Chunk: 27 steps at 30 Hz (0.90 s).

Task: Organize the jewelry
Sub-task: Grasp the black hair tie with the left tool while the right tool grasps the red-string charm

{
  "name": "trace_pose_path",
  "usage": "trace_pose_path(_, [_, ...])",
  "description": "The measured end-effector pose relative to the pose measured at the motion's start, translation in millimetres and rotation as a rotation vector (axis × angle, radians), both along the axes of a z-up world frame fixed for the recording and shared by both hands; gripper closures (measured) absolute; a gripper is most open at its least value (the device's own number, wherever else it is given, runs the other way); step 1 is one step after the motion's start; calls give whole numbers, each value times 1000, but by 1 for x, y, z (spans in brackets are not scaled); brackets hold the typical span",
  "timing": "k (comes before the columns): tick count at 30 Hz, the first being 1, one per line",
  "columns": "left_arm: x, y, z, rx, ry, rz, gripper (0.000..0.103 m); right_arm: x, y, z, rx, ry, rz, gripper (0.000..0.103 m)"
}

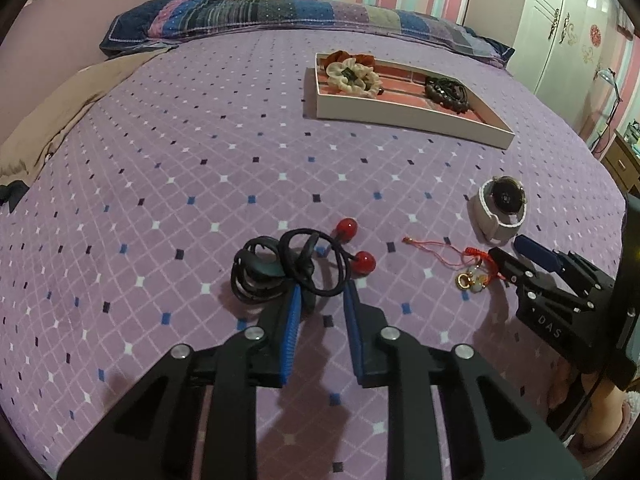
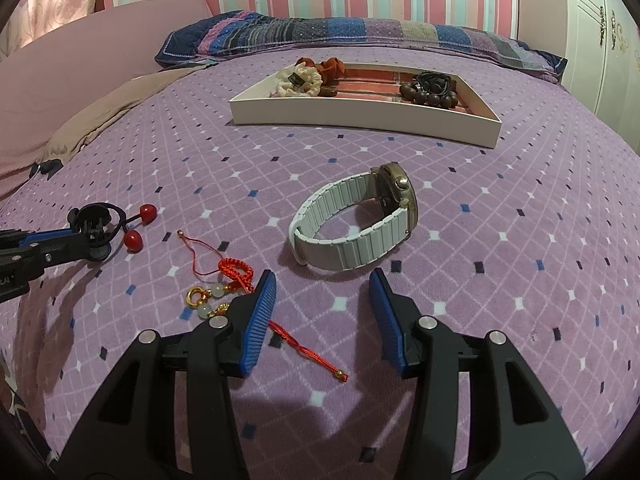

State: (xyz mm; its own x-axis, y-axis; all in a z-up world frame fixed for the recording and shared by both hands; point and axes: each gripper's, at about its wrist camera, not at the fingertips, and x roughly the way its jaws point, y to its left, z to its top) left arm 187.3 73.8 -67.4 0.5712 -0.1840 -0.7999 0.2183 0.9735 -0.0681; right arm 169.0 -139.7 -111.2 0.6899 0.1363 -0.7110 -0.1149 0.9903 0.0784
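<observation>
The left claw point(image 1: 320, 294) is hovering released around the black hair ties point(image 1: 288, 268) lying on the bed point(image 1: 200, 140); the right claw point(image 2: 322, 284) is gaping beside the white watch point(image 2: 356, 220)

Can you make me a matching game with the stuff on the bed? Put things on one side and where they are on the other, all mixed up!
Things:
1. watch
2. cream scrunchie
3. black hair ties
4. red cord charm

Places:
A. in the white tray
B. at the left gripper fingertips
C. ahead of the open right gripper
D. beside the right gripper's left finger

Pairs: 1-C, 2-A, 3-B, 4-D
</observation>
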Motion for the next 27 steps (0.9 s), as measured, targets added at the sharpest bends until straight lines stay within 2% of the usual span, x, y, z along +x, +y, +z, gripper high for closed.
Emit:
trace_pose_path(2, [1, 0, -1, 7, 1, 4, 87, 0, 0, 0, 0, 1, 1, 55])
trace_pose_path(7, [2, 5, -1, -2, 3, 13, 95, 0, 2, -1, -8, 1, 7, 68])
trace_pose_path(10, [1, 6, 0, 0, -4, 11, 97, 1, 3, -2, -10, 1, 13, 80])
trace_pose_path(14, [-3, 5, 4, 1, -32, 3, 98, 3, 3, -2, -13, 7, 17, 102])
trace_pose_path(19, [-9, 4, 18, -4, -78, -7, 98, 4, 2, 0, 8, 4, 23, 102])
trace_pose_path(24, [-11, 5, 25, -9, -98, -9, 98, 0, -4, 8, 70, -19, 23, 101])
trace_pose_path(26, [-12, 5, 27, -13, -108, -10, 98, 0, -1, 12, 69, -28, 30, 98])
trace_pose_path(27, [-11, 5, 27, -13, -110, -10, 98, 0, 2, 14, 71, -30, 38, 90])
